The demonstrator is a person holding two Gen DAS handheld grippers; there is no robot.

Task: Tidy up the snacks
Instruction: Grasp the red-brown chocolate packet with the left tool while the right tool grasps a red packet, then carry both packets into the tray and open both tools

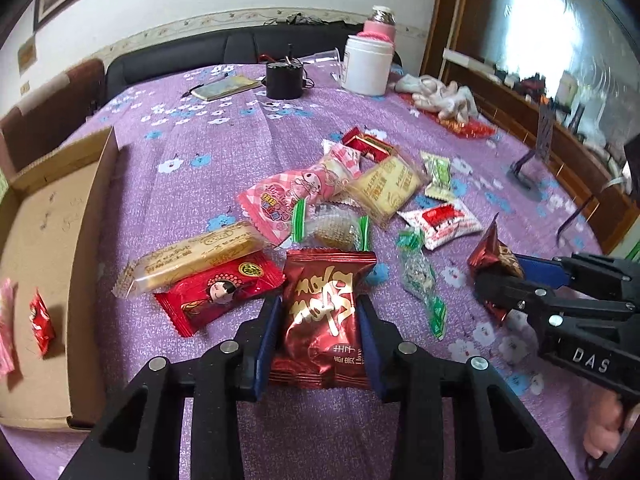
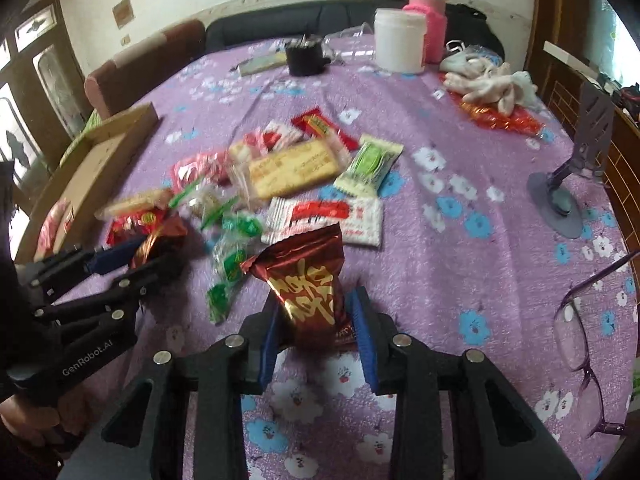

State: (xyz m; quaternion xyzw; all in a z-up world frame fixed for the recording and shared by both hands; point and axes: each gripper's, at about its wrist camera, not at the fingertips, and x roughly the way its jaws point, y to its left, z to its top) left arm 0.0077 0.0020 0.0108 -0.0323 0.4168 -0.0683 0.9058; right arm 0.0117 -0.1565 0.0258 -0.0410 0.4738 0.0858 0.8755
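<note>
Foil packets sit clamped between both grippers (one each).

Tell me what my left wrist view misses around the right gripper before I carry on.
Observer: The right gripper is shut on a dark red packet, and the packet's face carries gold lettering.
Operator: Report whatever lies beside it.
Observer: Purple-framed glasses lie unfolded on the tablecloth to the gripper's right, apart from the snack pile.
</note>
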